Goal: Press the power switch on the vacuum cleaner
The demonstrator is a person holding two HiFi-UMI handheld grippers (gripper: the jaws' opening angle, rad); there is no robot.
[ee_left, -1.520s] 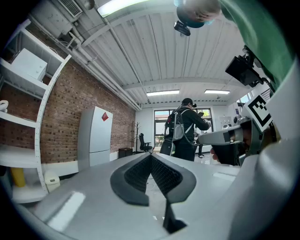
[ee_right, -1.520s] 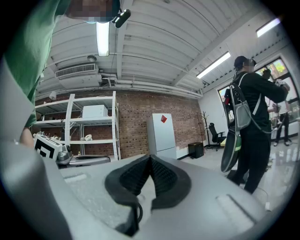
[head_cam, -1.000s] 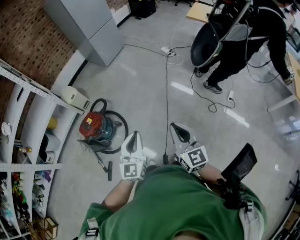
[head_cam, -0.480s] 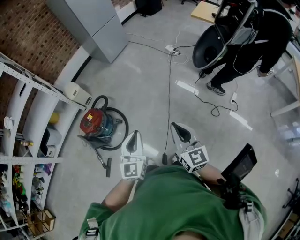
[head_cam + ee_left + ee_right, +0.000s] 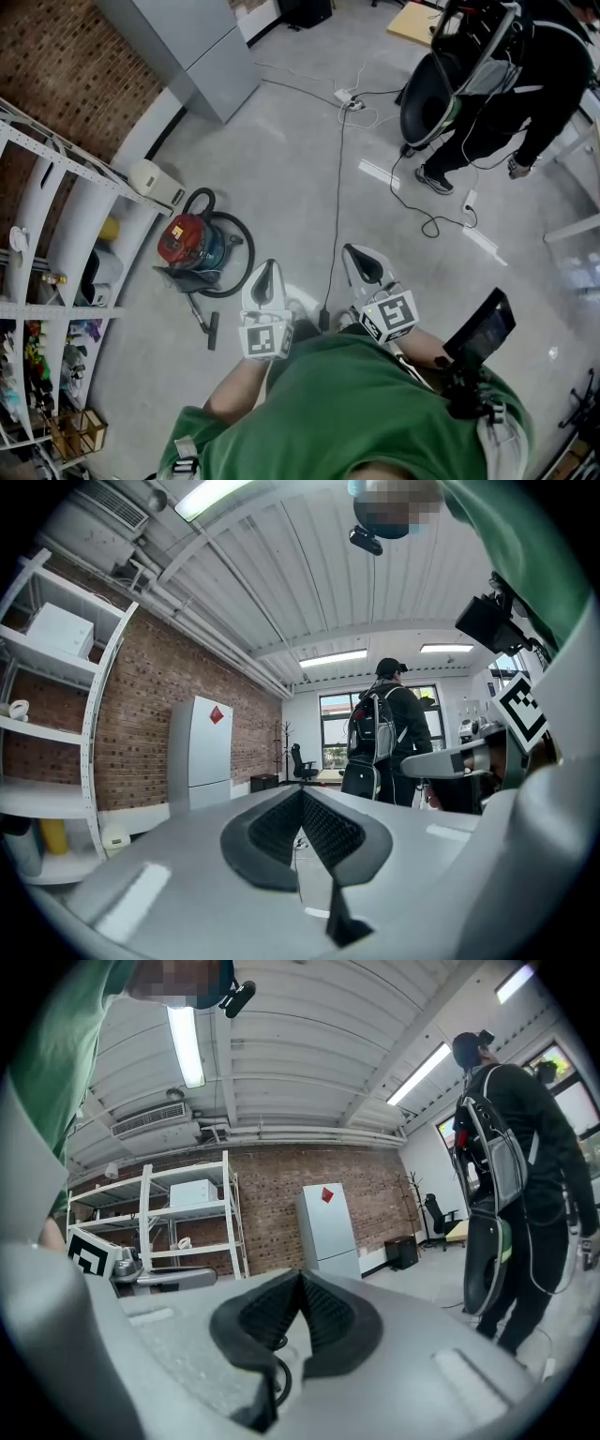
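The vacuum cleaner (image 5: 190,246) stands on the floor at the left of the head view, with a red top, a teal body and a black hose looped round it. Its floor nozzle (image 5: 212,330) lies just in front of it. My left gripper (image 5: 268,274) is held in front of my chest, to the right of the vacuum and well apart from it. My right gripper (image 5: 357,257) is beside it, farther right. In the left gripper view the left gripper (image 5: 302,796) has its pads together with nothing between them. The right gripper (image 5: 300,1281) looks the same in its own view.
White shelving (image 5: 56,234) with small items curves along the left wall, with a beige box (image 5: 155,183) at its foot. A grey cabinet (image 5: 187,47) stands at the back. A black cable (image 5: 337,187) runs to a power strip (image 5: 347,98). A person in black (image 5: 506,84) stands at the upper right.
The person in black has stepped to the right. Both grippers stay in front of my chest, still shut. The vacuum cleaner has not moved.
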